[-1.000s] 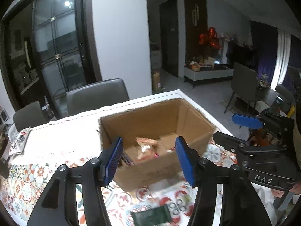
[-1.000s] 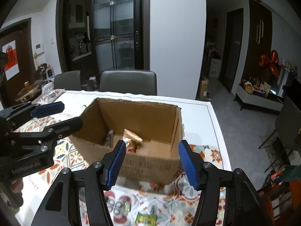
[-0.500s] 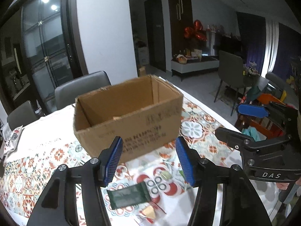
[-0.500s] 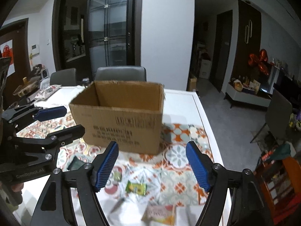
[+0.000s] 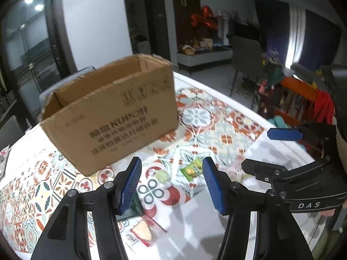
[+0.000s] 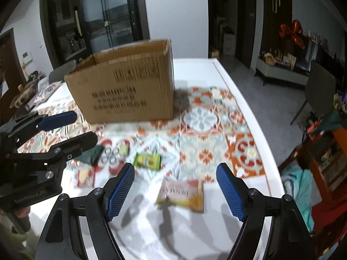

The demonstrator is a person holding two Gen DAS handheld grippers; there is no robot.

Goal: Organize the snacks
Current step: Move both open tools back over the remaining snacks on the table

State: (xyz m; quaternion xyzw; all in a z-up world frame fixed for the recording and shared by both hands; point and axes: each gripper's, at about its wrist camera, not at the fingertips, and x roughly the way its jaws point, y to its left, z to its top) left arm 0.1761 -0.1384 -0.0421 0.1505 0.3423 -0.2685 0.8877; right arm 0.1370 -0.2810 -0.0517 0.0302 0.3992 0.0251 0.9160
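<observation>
An open cardboard box (image 5: 112, 117) (image 6: 125, 91) stands on the patterned tablecloth. Loose snacks lie in front of it. They include a green packet (image 5: 192, 170) (image 6: 147, 161), a dark green packet (image 6: 92, 155) and a pink-and-yellow packet (image 6: 184, 195). A pale packet with red trim (image 5: 143, 234) lies nearest. My left gripper (image 5: 171, 186) hovers open above the snacks with nothing between its pads; its left finger partly hides the dark green packet. My right gripper (image 6: 175, 191) stands wide open over the pink-and-yellow packet, without touching it.
The table's white right edge (image 6: 249, 112) runs close by, with an orange rack draped in clothes (image 6: 321, 151) beyond it. Grey chairs (image 5: 65, 80) stand behind the box. A patterned bag (image 6: 46, 91) lies at the far left of the table.
Both grippers have dropped and pulled back from over the box to the snacks in front of it. The box's inside is out of sight. The right jaws have widened.
</observation>
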